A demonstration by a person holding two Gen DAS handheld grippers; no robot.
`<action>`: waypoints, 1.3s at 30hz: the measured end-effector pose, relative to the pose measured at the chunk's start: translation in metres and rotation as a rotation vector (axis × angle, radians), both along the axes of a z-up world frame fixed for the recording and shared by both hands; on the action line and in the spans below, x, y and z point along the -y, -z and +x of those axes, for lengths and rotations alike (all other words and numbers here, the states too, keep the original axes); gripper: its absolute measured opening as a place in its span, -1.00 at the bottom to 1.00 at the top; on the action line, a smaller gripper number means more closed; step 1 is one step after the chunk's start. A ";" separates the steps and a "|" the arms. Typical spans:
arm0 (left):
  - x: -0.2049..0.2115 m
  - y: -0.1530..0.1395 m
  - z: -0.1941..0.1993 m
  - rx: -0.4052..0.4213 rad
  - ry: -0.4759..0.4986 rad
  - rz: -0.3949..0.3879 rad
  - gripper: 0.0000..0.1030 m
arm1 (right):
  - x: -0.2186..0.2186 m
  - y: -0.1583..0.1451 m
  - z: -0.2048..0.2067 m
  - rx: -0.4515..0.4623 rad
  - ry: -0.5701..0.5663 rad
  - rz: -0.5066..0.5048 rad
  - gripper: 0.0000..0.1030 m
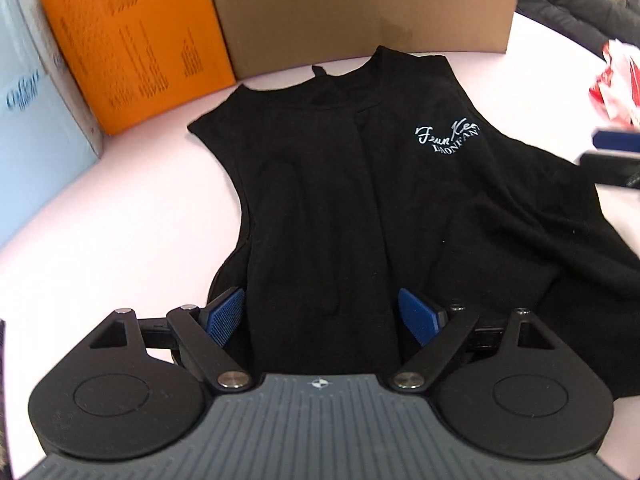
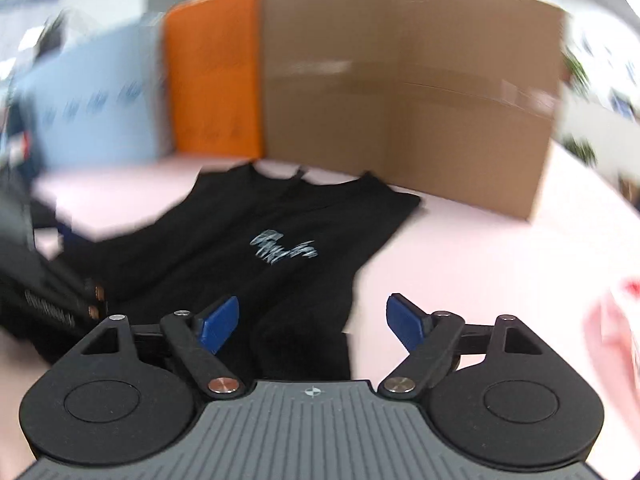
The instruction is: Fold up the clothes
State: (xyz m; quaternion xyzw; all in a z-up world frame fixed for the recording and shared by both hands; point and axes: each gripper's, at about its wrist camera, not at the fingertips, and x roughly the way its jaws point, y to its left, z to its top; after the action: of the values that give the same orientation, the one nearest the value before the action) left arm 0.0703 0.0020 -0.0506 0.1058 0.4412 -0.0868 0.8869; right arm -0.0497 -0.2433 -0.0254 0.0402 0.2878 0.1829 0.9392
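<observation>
Along the upper left of the left wrist view stands a pale blue box [image 1: 36,92] with blue lettering too blurred and cut off to read; beside it is an orange box [image 1: 132,36] printed with dark text too smeared to make out, then a plain brown cardboard box [image 1: 360,8] sealed with tape. All three are closed, so nothing of their contents shows. Below them, on the pink table [image 1: 120,208], lies the black sleeveless top [image 1: 340,200], neckline toward the boxes, with a white script logo [image 1: 446,136] on the chest that seems to read "Fun Kee" over a second, unclear line. The left gripper [image 1: 322,316] has its blue pads spread wide, one on each side of a fold of the top's hem, without pinching it. At the right edge a red and white bag [image 1: 618,80] is cut off, as is the tip of the other tool. The right wrist view is heavily blurred; there the right gripper [image 2: 312,320] also stands apart, over the top's lower right edge, holding nothing.
</observation>
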 end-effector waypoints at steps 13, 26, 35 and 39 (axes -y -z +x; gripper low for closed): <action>-0.002 0.004 0.005 -0.012 -0.021 -0.008 0.75 | 0.087 0.048 0.051 -0.560 0.111 0.817 0.41; -0.002 0.005 0.006 -0.019 -0.057 0.000 0.96 | 0.000 -0.028 0.000 0.062 -0.044 -0.267 -0.63; -0.003 0.007 0.007 -0.023 -0.056 -0.004 1.00 | 0.051 0.009 0.033 -0.342 0.228 0.299 -0.33; -0.003 0.008 0.008 -0.025 -0.059 -0.007 1.00 | 0.007 0.005 0.031 -0.299 0.094 0.052 -0.35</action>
State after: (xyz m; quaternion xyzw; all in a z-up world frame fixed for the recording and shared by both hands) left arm 0.0781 0.0051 -0.0583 0.0885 0.4548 -0.0634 0.8839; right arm -0.0190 -0.2500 -0.0308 0.1045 0.4173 0.1382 0.8921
